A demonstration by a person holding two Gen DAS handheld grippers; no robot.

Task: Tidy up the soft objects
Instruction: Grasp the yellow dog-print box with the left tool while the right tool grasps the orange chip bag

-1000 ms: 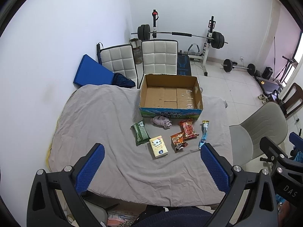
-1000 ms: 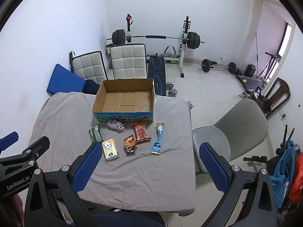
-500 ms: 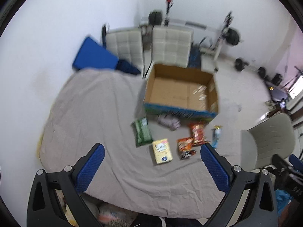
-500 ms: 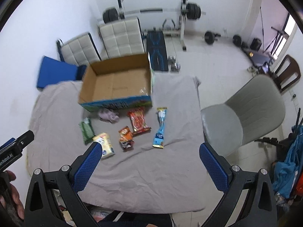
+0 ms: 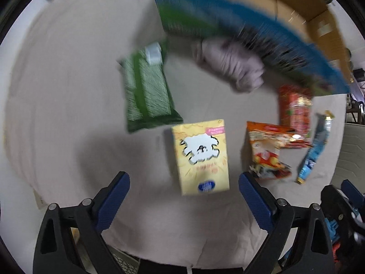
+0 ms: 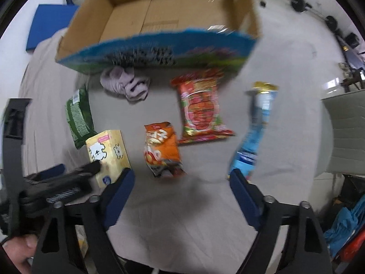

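Note:
On the grey cloth lie a yellow tissue box (image 5: 202,157), a green pack (image 5: 146,89), a lilac plush (image 5: 230,65), an orange snack bag (image 5: 268,153), a red snack bag (image 5: 295,114) and a blue tube pack (image 5: 316,150). An open cardboard box (image 6: 173,11) stands behind them. My left gripper (image 5: 183,199) is open, just short of the tissue box. My right gripper (image 6: 182,191) is open, near the orange snack bag (image 6: 162,148), with the red bag (image 6: 200,109), blue tube pack (image 6: 255,130), plush (image 6: 125,85), green pack (image 6: 78,118) and tissue box (image 6: 107,153) beyond.
The left gripper's body (image 6: 52,189) shows at the lower left of the right wrist view, over the tissue box's near end. A grey chair (image 6: 344,132) stands off the table's right edge. A blue mat (image 6: 50,25) lies behind the table. Weights lie on the floor at far right.
Both grippers have dropped and moved forward toward the items on the cloth, which now fill the views. Both stay open. The items have not moved.

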